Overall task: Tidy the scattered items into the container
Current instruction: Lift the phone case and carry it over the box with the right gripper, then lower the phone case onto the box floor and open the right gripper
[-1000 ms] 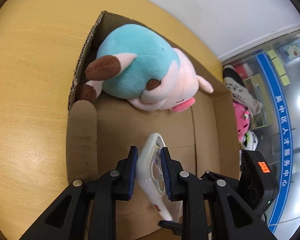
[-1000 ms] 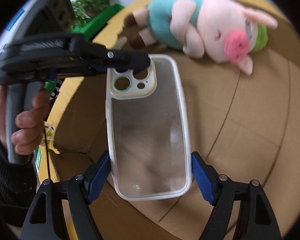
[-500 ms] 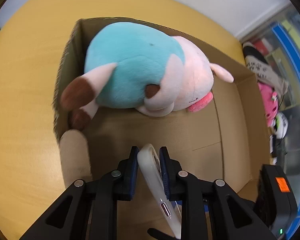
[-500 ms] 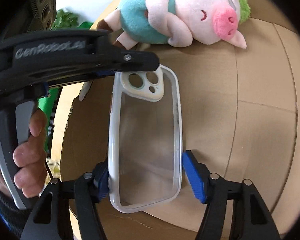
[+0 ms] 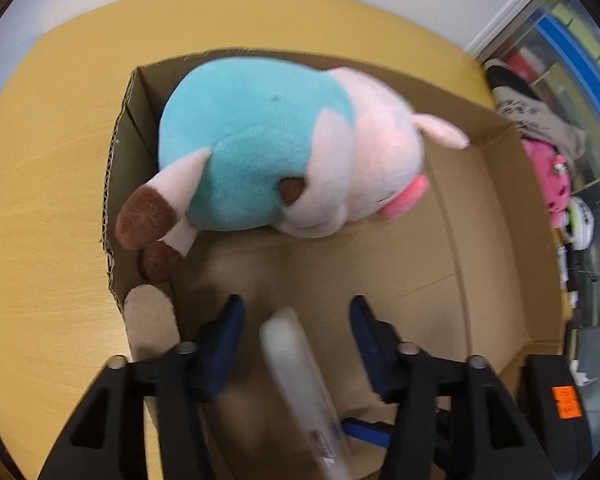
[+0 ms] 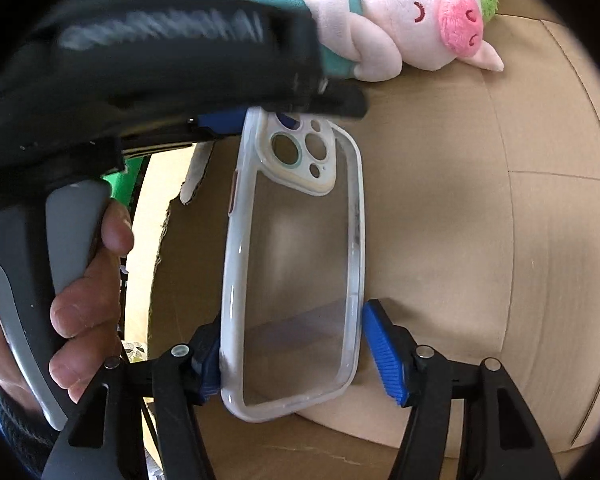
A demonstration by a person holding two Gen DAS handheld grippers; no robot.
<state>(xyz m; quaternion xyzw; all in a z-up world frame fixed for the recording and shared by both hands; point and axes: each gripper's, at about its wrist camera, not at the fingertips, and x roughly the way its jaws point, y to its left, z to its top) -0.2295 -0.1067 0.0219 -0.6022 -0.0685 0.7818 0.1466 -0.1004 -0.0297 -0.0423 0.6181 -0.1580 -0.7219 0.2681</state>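
Jaws of the left gripper (image 5: 296, 330) are opening off the case (image 6: 296, 264); right gripper (image 6: 300, 350) clamps it over the box (image 5: 496, 248). Next: lower, release.

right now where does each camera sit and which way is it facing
Left wrist: on the left gripper, looking steeply down into the box at the pig; its jaws are opening around the case.
Right wrist: on the right gripper, facing across the box floor; jaws flank the case; a hand shows.
Shared: case, pig, box.
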